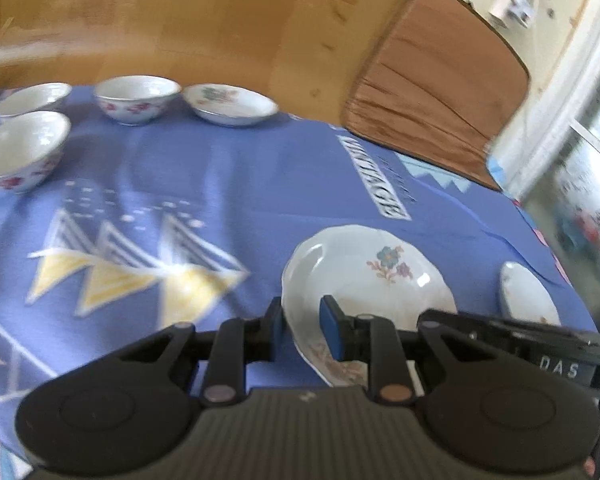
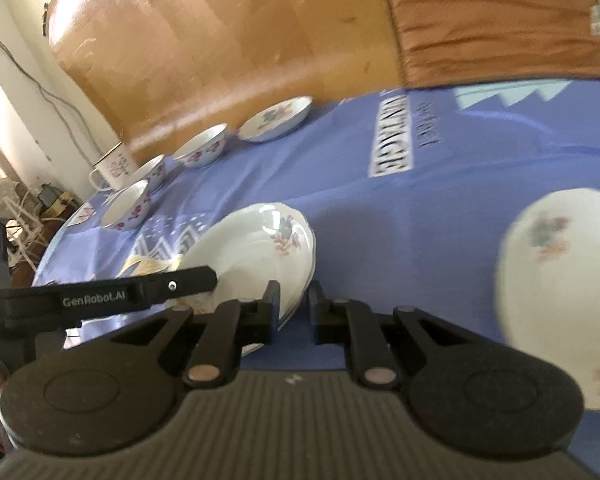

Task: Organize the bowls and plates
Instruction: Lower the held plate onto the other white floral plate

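Observation:
A white scalloped plate with a blue flower (image 1: 364, 276) lies on the blue patterned cloth (image 1: 220, 184). My left gripper (image 1: 302, 330) straddles its near-left rim, jaws a little apart around the edge. In the right wrist view the same plate (image 2: 260, 248) sits tilted between both tools. My right gripper (image 2: 294, 312) has its jaws astride the plate's right rim with a small gap. Another flowered plate (image 2: 564, 292) lies to the right, also in the left wrist view (image 1: 528, 296). Three small bowls (image 1: 138, 98) and a flowered dish (image 1: 230, 104) stand at the cloth's far edge.
An enamel mug (image 2: 114, 166) stands beside the bowls at the far left. A wooden headboard or wall (image 2: 220, 40) rises behind the cloth. A brown cushion (image 1: 440, 80) lies at the far right. Cables and clutter (image 2: 24, 208) sit off the left edge.

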A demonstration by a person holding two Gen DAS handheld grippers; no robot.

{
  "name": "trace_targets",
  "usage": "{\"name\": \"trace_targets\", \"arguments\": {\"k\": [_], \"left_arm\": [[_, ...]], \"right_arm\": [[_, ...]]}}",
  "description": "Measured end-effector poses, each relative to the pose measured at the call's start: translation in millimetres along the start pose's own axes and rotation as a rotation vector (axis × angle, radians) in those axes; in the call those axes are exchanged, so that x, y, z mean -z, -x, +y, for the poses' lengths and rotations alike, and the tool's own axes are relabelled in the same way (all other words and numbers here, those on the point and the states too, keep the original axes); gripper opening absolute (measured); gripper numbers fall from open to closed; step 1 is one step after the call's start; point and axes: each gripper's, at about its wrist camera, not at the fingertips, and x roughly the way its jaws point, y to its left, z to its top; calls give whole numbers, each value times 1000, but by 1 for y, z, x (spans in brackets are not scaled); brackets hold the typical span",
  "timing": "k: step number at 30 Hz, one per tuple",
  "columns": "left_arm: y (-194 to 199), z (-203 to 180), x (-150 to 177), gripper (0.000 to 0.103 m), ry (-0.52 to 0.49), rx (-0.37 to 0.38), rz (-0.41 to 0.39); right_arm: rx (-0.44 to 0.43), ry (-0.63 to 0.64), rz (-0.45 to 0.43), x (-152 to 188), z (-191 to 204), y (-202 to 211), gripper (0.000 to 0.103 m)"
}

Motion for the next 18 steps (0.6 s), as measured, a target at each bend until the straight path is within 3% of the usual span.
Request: {"name": "trace_targets", "arguments": {"k": [10,18], "left_arm": [[-12,-47,10,20,-95,38,29],[-3,-71,-4,20,-117,66,-9]], "right_arm": [[73,-39,-55,19,-28,35,16],[64,-51,-134,16,-33,56,17]]}}
